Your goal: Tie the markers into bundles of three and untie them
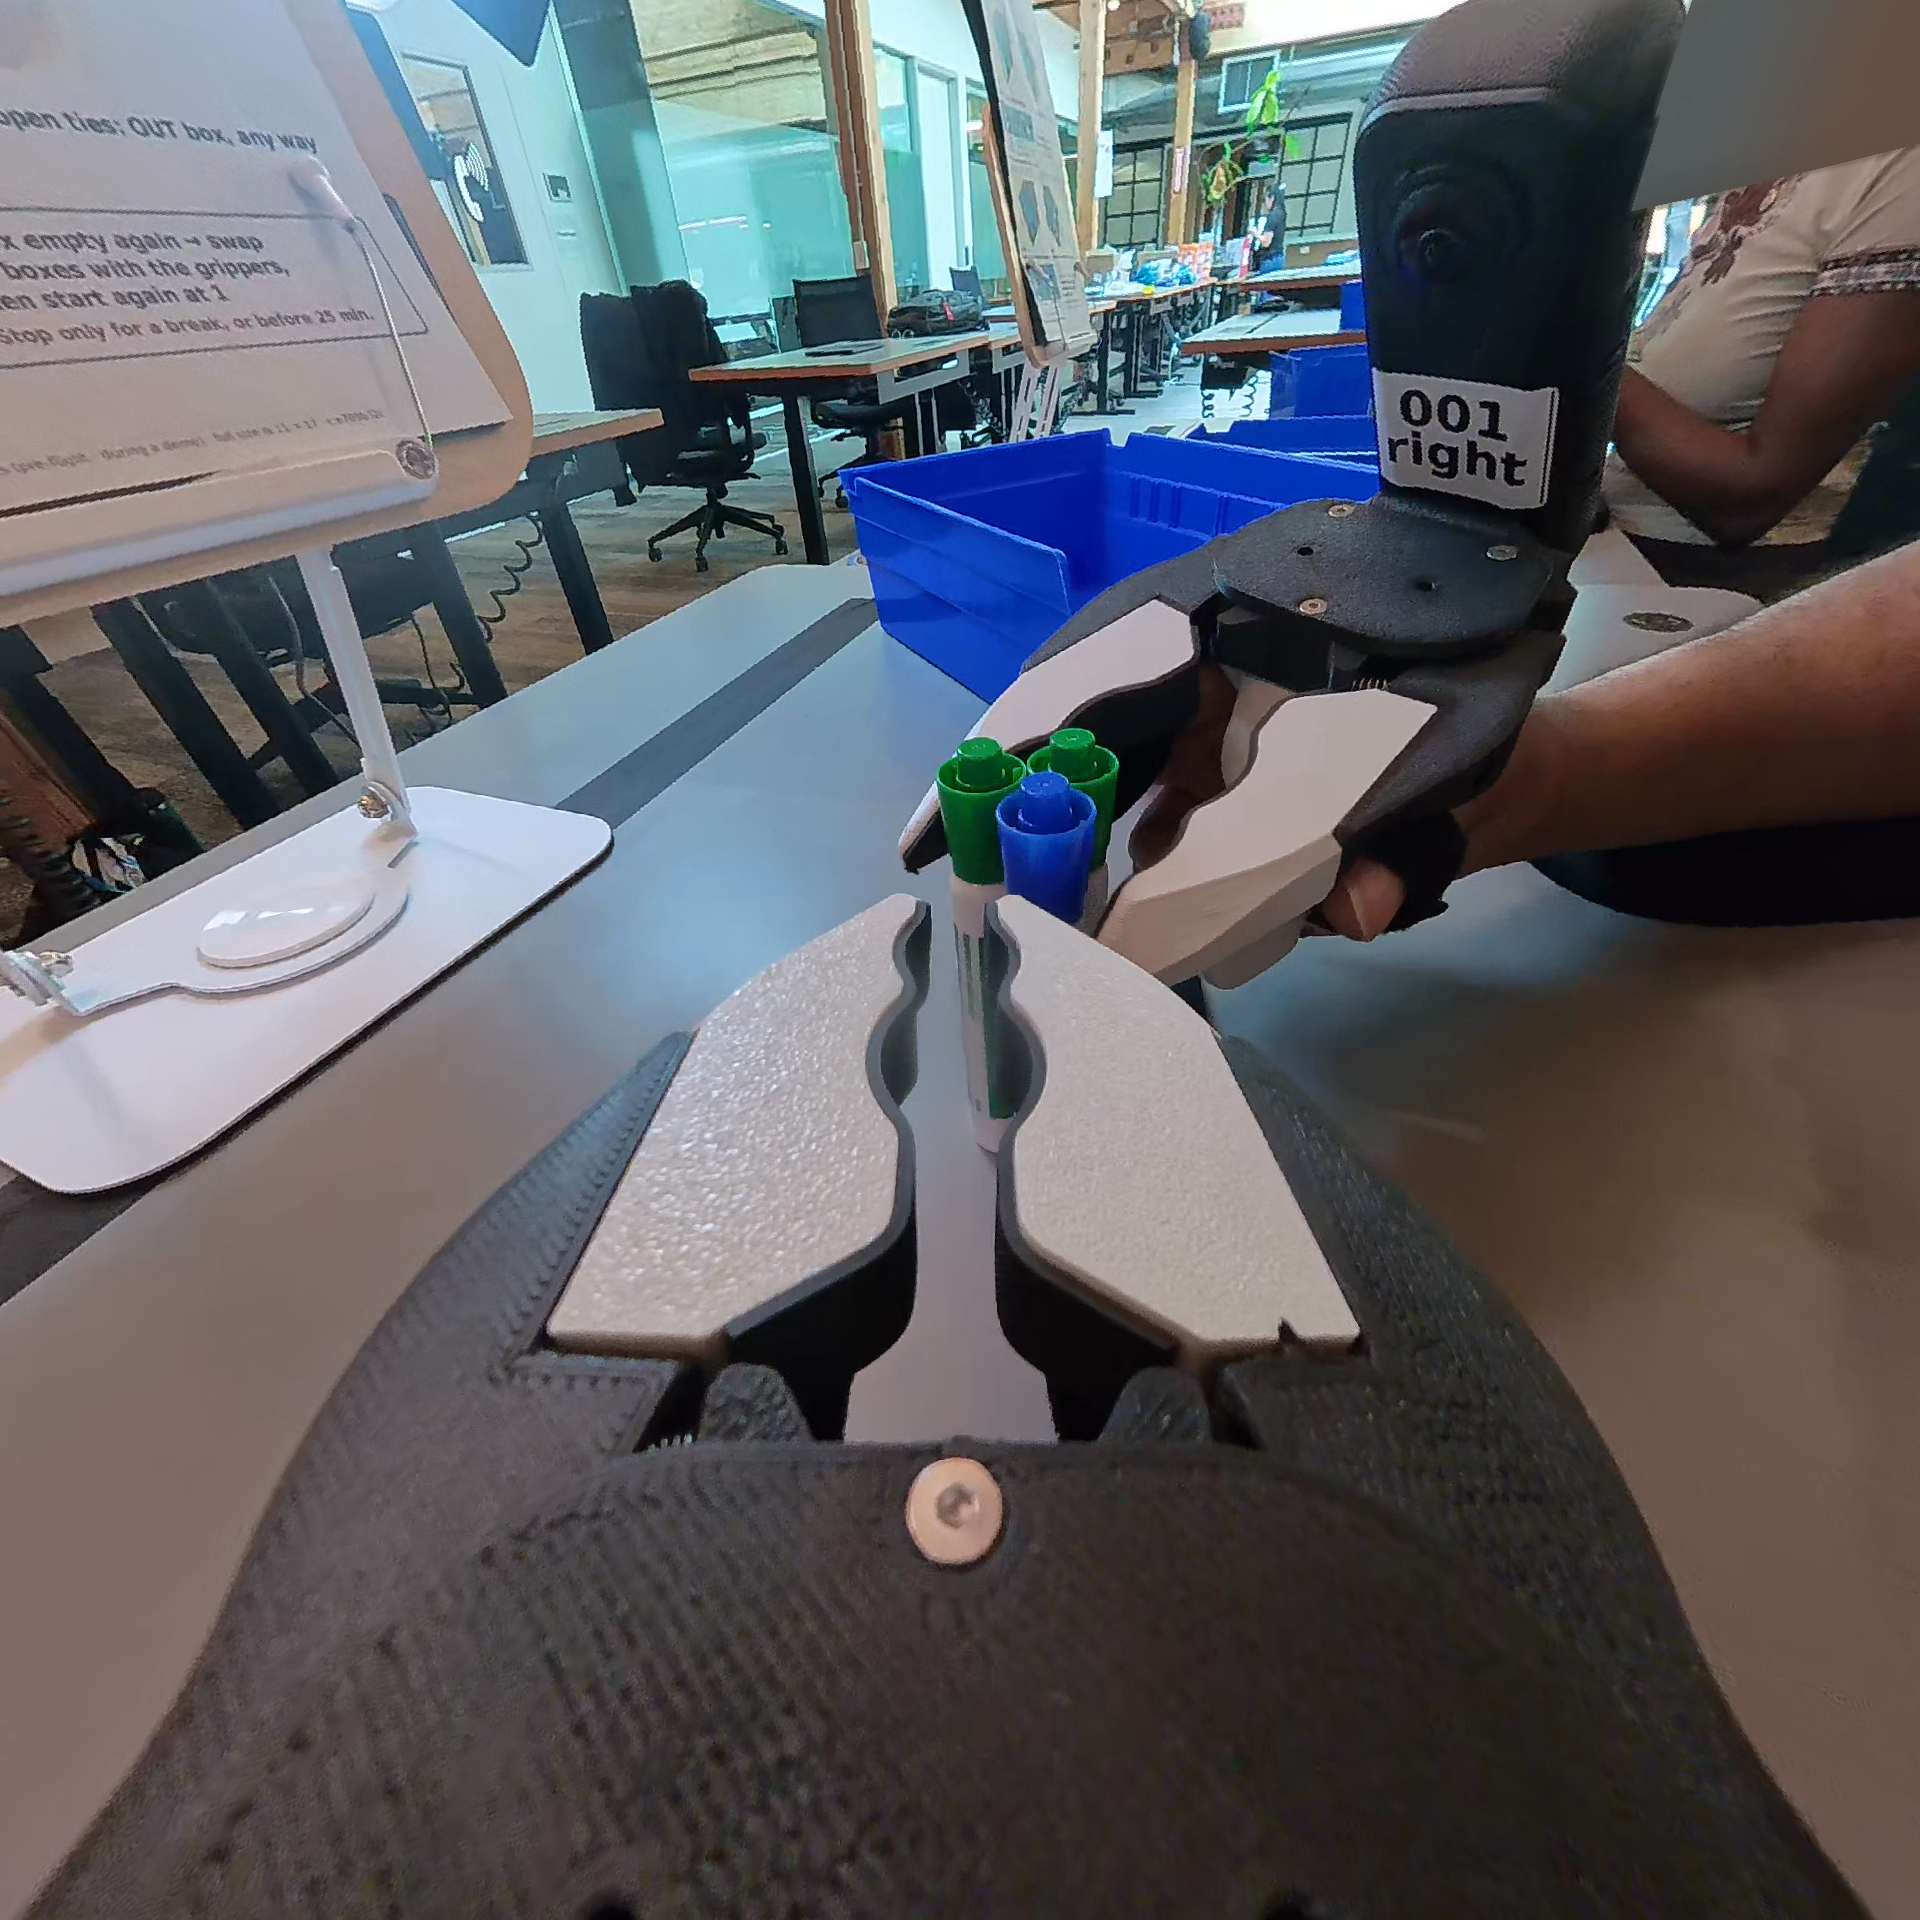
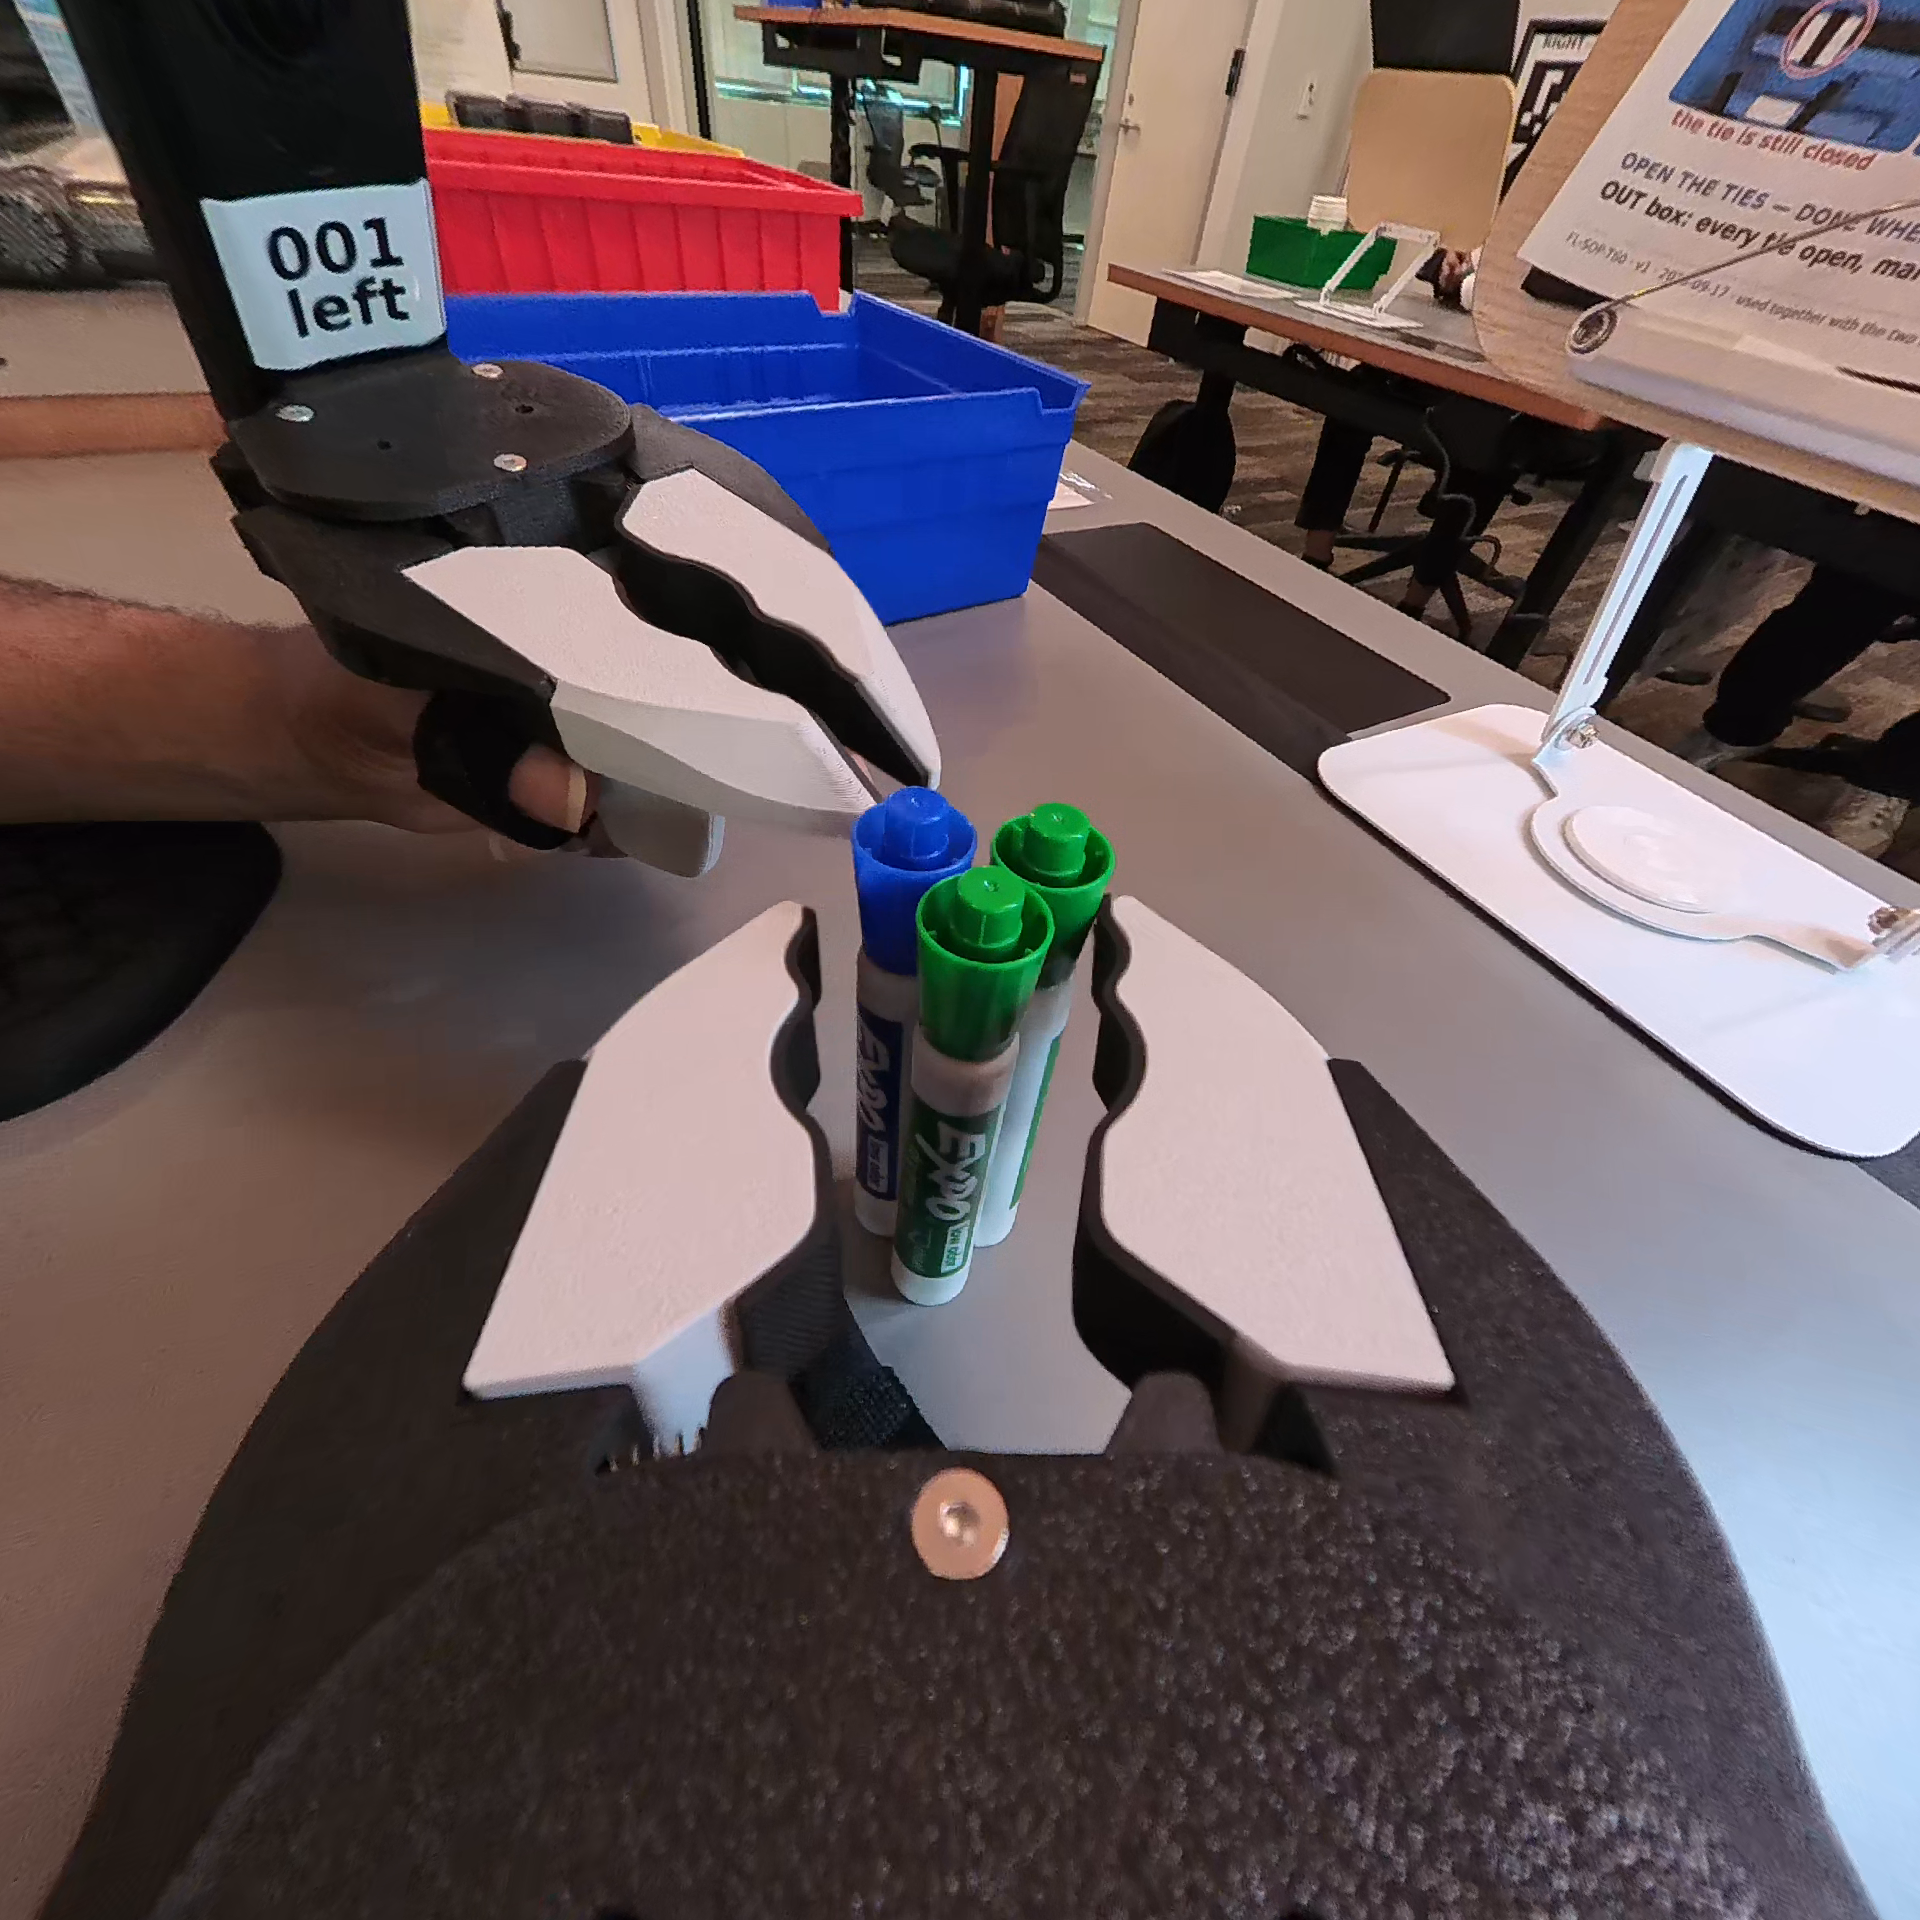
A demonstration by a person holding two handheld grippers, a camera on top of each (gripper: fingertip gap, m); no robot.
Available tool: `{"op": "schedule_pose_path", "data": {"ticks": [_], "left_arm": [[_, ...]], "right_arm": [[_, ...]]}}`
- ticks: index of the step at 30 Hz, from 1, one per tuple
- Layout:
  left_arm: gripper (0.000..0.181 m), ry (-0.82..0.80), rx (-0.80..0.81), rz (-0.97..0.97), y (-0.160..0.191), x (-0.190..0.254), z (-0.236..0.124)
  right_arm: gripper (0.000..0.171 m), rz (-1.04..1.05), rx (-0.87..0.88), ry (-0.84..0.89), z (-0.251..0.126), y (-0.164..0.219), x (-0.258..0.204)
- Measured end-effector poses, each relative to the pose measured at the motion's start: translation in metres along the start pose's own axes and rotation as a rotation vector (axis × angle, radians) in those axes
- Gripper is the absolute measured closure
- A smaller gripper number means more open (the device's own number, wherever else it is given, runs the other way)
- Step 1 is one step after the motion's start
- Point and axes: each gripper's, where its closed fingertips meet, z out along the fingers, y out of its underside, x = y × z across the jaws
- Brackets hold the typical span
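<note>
In the right wrist view, the left gripper (image 2: 899,795) comes in from the left, a white printed label (image 2: 322,270) on its black post. Its jaws are drawn almost together with only a slit between them, nothing seen in their hold, the tips just above the blue marker (image 2: 883,1049). Behind it sit a red bin (image 2: 623,218) and a blue bin (image 2: 935,457).

At centre, three brand-printed markers (image 2: 961,1039) – one blue, two green – stand upright on the grey table (image 2: 1195,727) between the spread fingers of the right gripper (image 2: 951,914). Whether they squeeze the cluster cannot be told. To the right of that claw stands a white stand (image 2: 1558,935) carrying a printed instruction sheet (image 2: 1714,208).

Only the left wrist view shows the right gripper's own printed tag (image 1: 1465,436) – and one green barrel through the left gripper's slit.
</note>
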Motion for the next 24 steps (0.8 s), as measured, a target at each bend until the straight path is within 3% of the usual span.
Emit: {"op": "schedule_pose_path", "data": {"ticks": [11, 18, 24], "left_arm": [[0.156, 0.048, 0.094, -0.019, -0.016, 0.002, -0.009], [0.134, 0.115, 0.014, -0.057, -0.004, 0.014, 0.000], [0.128, 0.092, -0.060, -0.039, 0.013, 0.014, 0.006]], "right_arm": [[0.112, -0.022, 0.059, 0.007, -0.028, -0.013, 0.010], [0.110, -0.028, 0.061, 0.023, -0.057, -0.013, 0.029], [0.111, -0.048, -0.014, -0.067, -0.053, 0.009, 0.023]]}}
